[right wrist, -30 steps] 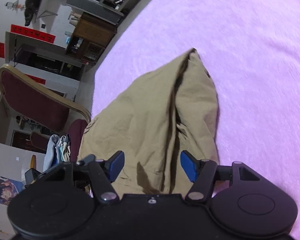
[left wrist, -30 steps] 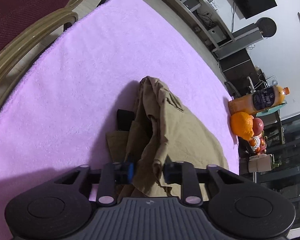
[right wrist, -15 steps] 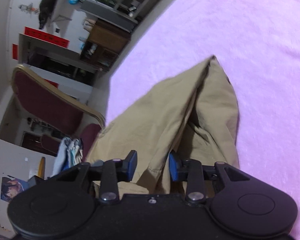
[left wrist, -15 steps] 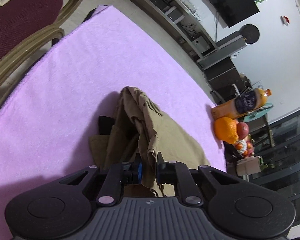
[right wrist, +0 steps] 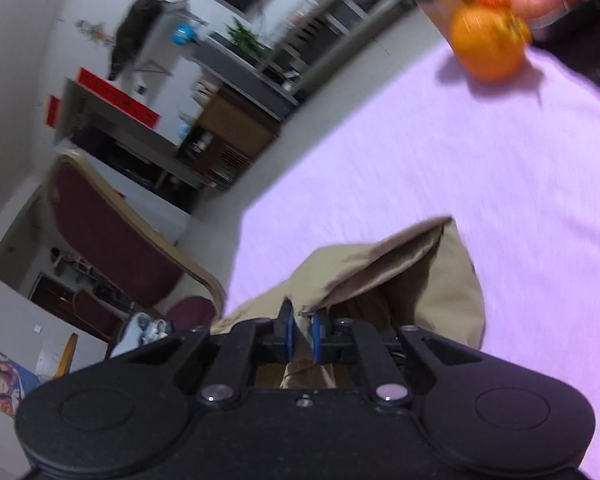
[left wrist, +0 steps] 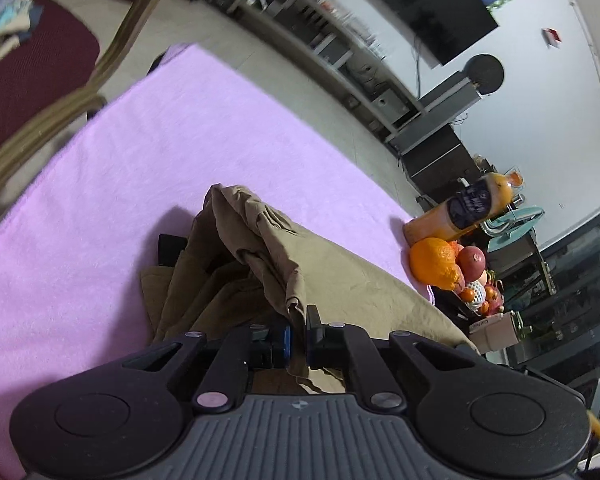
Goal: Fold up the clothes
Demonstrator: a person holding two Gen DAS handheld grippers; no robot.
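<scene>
A khaki garment (left wrist: 332, 280) lies bunched on the pink towel-covered table (left wrist: 160, 152). My left gripper (left wrist: 298, 334) is shut on a fold of its edge and holds it raised off the cloth. In the right wrist view the same khaki garment (right wrist: 432, 280) hangs in a lifted fold, and my right gripper (right wrist: 302, 334) is shut on another part of its edge. A dark patch shows under the garment at its left side.
An orange (left wrist: 436, 262), other fruit and an orange juice bottle (left wrist: 464, 208) stand at the table's far right corner; the orange (right wrist: 488, 46) also shows in the right wrist view. A maroon chair (right wrist: 112, 240) with stacked clothes stands beside the table.
Both grippers closed on the khaki garment's edge and have lifted it; both cameras now tilt up and see more of the room.
</scene>
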